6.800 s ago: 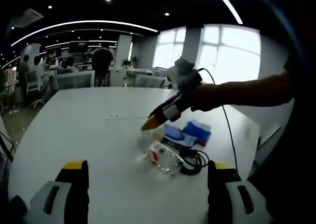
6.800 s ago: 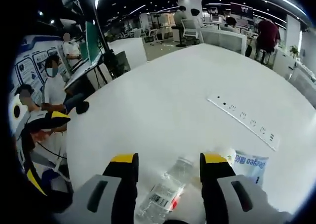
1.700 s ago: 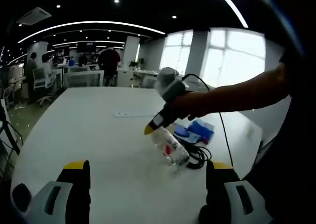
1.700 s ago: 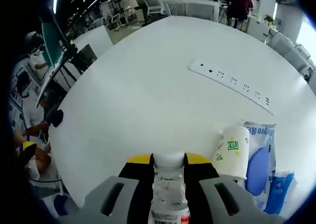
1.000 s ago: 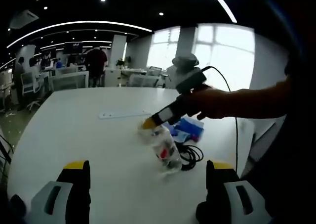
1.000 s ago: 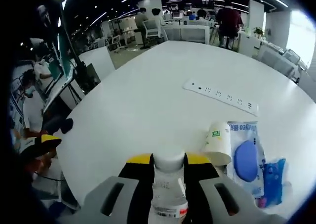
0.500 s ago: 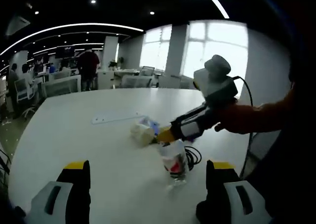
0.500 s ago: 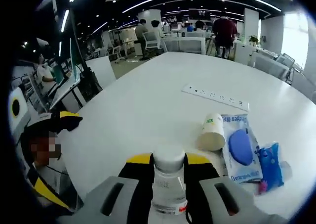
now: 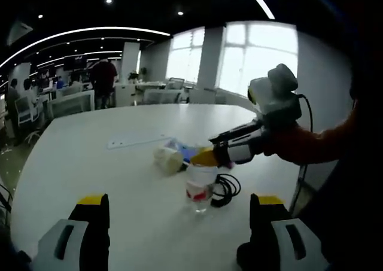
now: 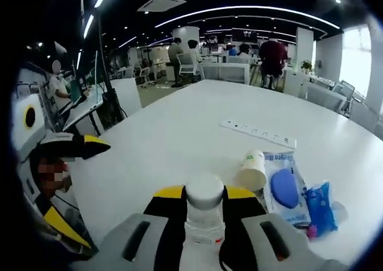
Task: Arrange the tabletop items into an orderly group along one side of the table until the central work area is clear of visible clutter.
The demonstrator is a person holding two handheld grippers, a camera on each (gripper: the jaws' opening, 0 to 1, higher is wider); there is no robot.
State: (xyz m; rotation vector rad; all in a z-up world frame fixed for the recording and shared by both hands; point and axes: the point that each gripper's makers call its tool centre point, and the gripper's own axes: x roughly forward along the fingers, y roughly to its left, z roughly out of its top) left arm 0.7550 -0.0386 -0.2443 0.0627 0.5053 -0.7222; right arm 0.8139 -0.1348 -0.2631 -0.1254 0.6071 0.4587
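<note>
A clear plastic bottle [image 9: 200, 189] with a red label stands upright on the white table [image 9: 84, 163], its base at the tabletop. My right gripper [image 9: 209, 158] comes in from the right and is shut on the bottle's neck. In the right gripper view the white-capped bottle [image 10: 203, 223] sits between the yellow-tipped jaws of the right gripper [image 10: 204, 194]. My left gripper [image 9: 179, 202] is open over the near table with nothing between its jaws. A paper cup [image 9: 167, 159] lies on its side beyond the bottle.
The paper cup [image 10: 254, 169], a blue wipes pack [image 10: 286, 188] and a small blue packet [image 10: 320, 214] lie together. A white power strip [image 10: 257, 132] lies farther out. A black cable [image 9: 227, 186] coils beside the bottle. My left gripper [image 10: 75, 144] shows at left. People and desks stand beyond the table.
The right gripper took hold of the lying bottle by its neck and has swung it upright. It now stands nearer the black cable. The left gripper stayed open.
</note>
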